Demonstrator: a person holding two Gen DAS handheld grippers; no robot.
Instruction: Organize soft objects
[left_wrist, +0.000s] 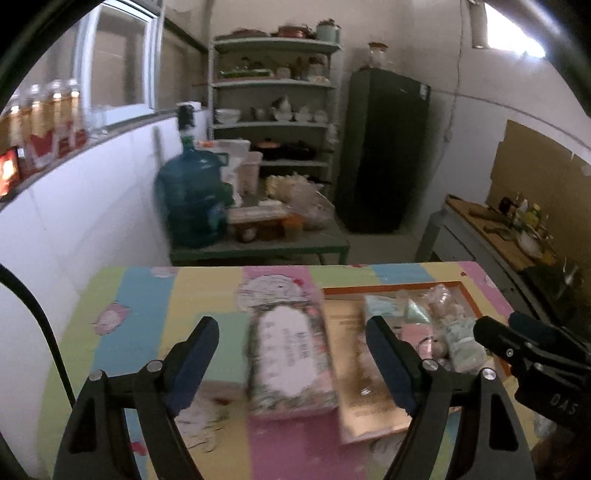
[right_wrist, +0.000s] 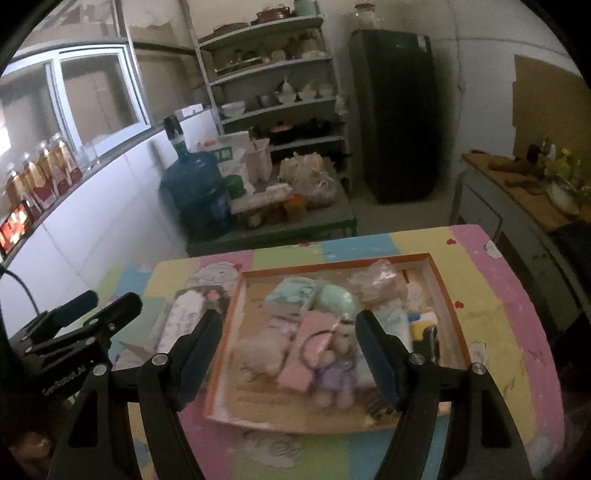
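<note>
An orange-rimmed shallow box (right_wrist: 445, 295) sits on the pastel table and holds several soft things: a small bear in purple (right_wrist: 338, 363), a pink pad (right_wrist: 308, 349), a white plush (right_wrist: 258, 354), a mint round pad (right_wrist: 338, 301) and a clear bag (right_wrist: 373, 280). A floral tissue pack (left_wrist: 290, 356) lies left of the box (left_wrist: 384, 288). My left gripper (left_wrist: 291, 363) is open and empty above the pack. My right gripper (right_wrist: 288, 356) is open and empty above the box.
The table (right_wrist: 513, 332) is covered in pastel patchwork cloth. Behind it stand a low green table with a blue water jug (left_wrist: 192, 195), a shelf of dishes (left_wrist: 275, 99) and a dark fridge (left_wrist: 384, 147). A counter (left_wrist: 498, 236) runs along the right.
</note>
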